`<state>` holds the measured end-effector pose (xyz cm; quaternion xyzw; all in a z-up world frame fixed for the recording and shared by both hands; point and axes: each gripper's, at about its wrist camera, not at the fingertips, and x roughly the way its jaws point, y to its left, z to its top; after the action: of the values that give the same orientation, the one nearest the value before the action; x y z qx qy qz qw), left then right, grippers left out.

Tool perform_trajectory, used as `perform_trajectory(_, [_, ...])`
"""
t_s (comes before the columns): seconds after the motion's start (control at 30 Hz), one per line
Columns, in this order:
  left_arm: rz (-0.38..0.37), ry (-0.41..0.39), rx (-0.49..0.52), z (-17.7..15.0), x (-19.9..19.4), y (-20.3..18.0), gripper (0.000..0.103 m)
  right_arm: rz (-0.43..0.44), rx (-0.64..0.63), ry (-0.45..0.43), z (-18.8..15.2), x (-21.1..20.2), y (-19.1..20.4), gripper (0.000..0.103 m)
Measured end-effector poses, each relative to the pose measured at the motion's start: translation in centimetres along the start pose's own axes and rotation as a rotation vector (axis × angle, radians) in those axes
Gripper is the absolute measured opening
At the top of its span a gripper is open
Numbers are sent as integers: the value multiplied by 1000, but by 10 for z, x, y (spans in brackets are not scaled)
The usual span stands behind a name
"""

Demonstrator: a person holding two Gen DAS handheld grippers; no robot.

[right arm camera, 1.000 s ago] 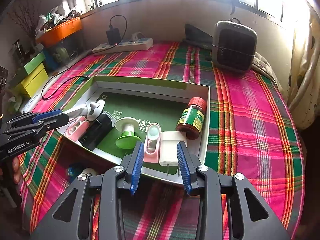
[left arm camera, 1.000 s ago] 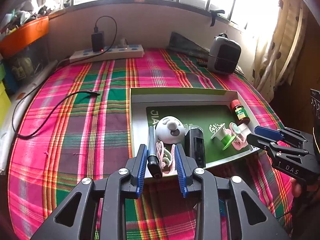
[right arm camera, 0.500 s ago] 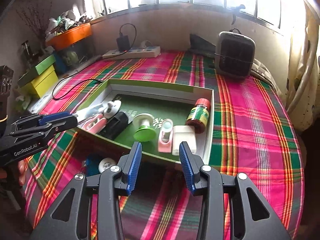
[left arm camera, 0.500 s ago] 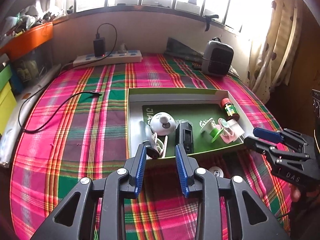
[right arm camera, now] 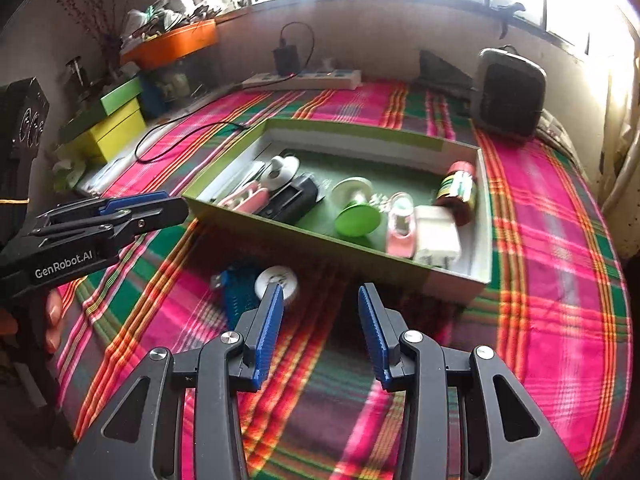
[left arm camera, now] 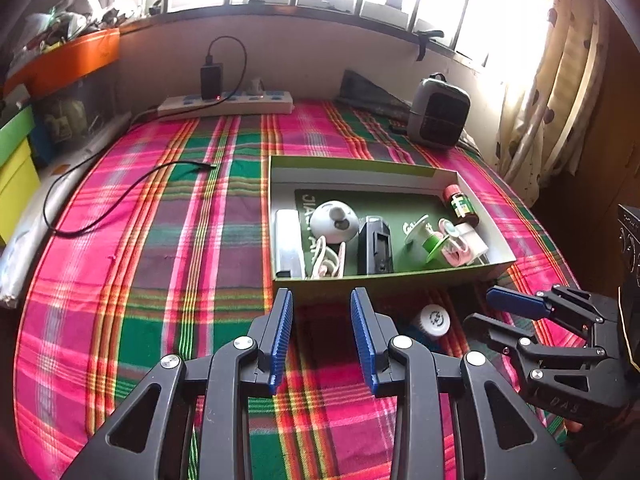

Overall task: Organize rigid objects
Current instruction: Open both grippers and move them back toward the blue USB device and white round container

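Observation:
A green box (left arm camera: 380, 284) on the plaid cloth holds a red-capped jar (left arm camera: 460, 204), a white charger (right arm camera: 436, 234), a green spool (right arm camera: 356, 220), a black item (left arm camera: 374, 246), a white round item (left arm camera: 334, 222) and a pale tube (left arm camera: 286, 240). In front of the box a blue bottle with a white cap (right arm camera: 276, 280) lies on the cloth (left arm camera: 432, 320). My left gripper (left arm camera: 321, 296) hangs open and empty just short of the box's front wall. My right gripper (right arm camera: 320, 292) is open and empty, its left finger next to the bottle's cap. Each gripper shows in the other's view: the right gripper (left arm camera: 480, 307) and the left gripper (right arm camera: 172, 206).
A power strip (left arm camera: 226, 104) with a plugged charger lies by the far wall, a grey heater (left arm camera: 438, 112) to its right. A black cable (left arm camera: 120, 200) trails across the cloth at the left. Yellow-green boxes (right arm camera: 112, 128) and an orange tray (right arm camera: 172, 42) stand far left.
Both grippers have drawn back from over the box to the cloth in front of it, and their jaws stand a little wider. The blue bottle has come into view.

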<state>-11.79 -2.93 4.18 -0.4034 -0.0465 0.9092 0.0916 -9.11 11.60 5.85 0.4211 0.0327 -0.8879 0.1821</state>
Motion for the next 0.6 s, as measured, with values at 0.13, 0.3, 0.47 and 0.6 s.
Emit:
perform_trajectory(0.13, [-7, 10, -16, -6, -1, 5, 30, 32, -7, 9, -5, 1, 8, 41])
perform_trajectory(0.3, [-15, 21, -39, -14, 0, 12, 41, 68, -31, 37, -12, 8, 21, 41])
perform_trajectory(0.47, [-27, 24, -51, -19, -2, 17, 41, 92, -49, 56, -14, 16, 31, 41])
perform_trajectory(0.6, [-30, 25, -63, -22, -3, 22, 41, 95, -60, 74, -15, 22, 38, 41])
